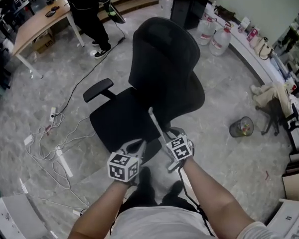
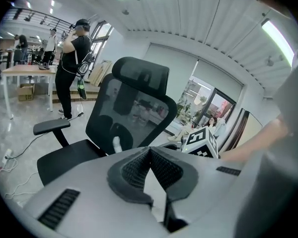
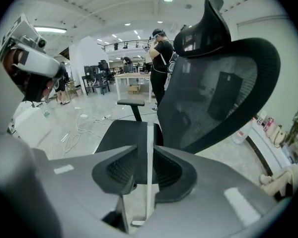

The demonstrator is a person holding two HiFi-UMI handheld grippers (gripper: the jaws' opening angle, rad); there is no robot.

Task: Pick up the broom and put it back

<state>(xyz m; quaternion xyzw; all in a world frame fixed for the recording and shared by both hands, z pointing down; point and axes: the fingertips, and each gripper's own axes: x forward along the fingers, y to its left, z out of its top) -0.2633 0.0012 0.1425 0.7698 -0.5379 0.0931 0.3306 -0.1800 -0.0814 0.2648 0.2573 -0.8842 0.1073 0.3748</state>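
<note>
One slim pale broom handle [image 3: 149,182] | right tool [image 3: 146,145] | ribbed dark pads [image 3: 166,170] flanking

An office chair [image 1: 159,68] stands at the middle of the floor [image 1: 229,178], directly before me. The broom handle [image 1: 156,125] lies between the jaws of my right gripper [image 3: 145,150] and reaches over the seat. My left gripper [image 2: 149,151] is just left of it. Cables [image 1: 55,138] lie left of the chair, a bin [image 1: 240,127] right of it. A table [image 1: 37,26] stands toward the floor's far left corner, with a person [image 1: 87,11] at its right end. Water bottles [image 1: 214,34] stand at the far right edge.
</note>
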